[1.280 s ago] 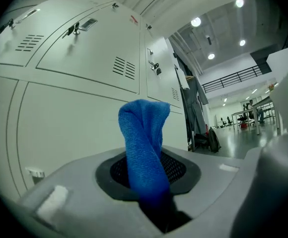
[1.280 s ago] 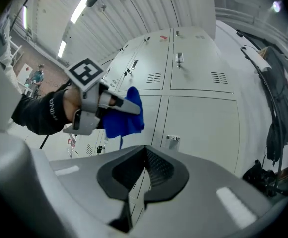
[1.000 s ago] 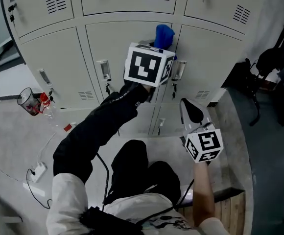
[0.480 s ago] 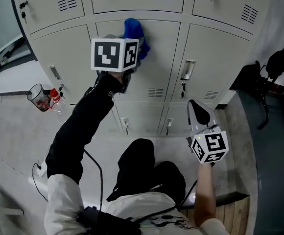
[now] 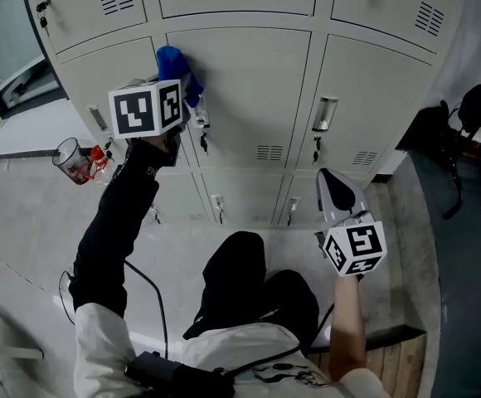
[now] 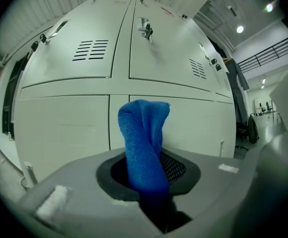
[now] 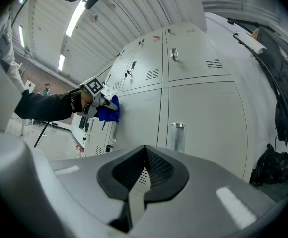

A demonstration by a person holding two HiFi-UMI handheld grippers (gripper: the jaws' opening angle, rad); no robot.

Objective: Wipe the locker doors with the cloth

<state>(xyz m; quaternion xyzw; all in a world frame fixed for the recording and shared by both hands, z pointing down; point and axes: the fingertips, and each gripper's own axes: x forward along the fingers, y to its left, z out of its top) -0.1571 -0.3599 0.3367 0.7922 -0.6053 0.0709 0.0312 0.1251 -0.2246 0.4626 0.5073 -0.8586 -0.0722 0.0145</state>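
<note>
A blue cloth (image 5: 174,66) is pressed against the grey locker doors (image 5: 249,89), at the seam between the left and middle doors of the middle row. My left gripper (image 5: 172,104) is shut on the cloth. In the left gripper view the cloth (image 6: 143,148) stands up out of the left gripper (image 6: 151,182) in front of the door panels (image 6: 64,128). My right gripper (image 5: 325,179) hangs low at the right, away from the lockers, shut with nothing in it. In the right gripper view the right gripper (image 7: 134,180) points at a door (image 7: 203,128), and the cloth (image 7: 109,110) shows far left.
Door handles (image 5: 323,114) with keys stick out from the lockers. A wire cup (image 5: 68,159) with red items stands on the floor at left, near a cable and power strip (image 5: 62,287). A black bag (image 5: 477,110) sits at right. A wooden step (image 5: 390,359) lies lower right.
My left gripper has swept the blue cloth leftward across the middle door, from its right edge to its left edge. The right gripper has stayed almost still.
</note>
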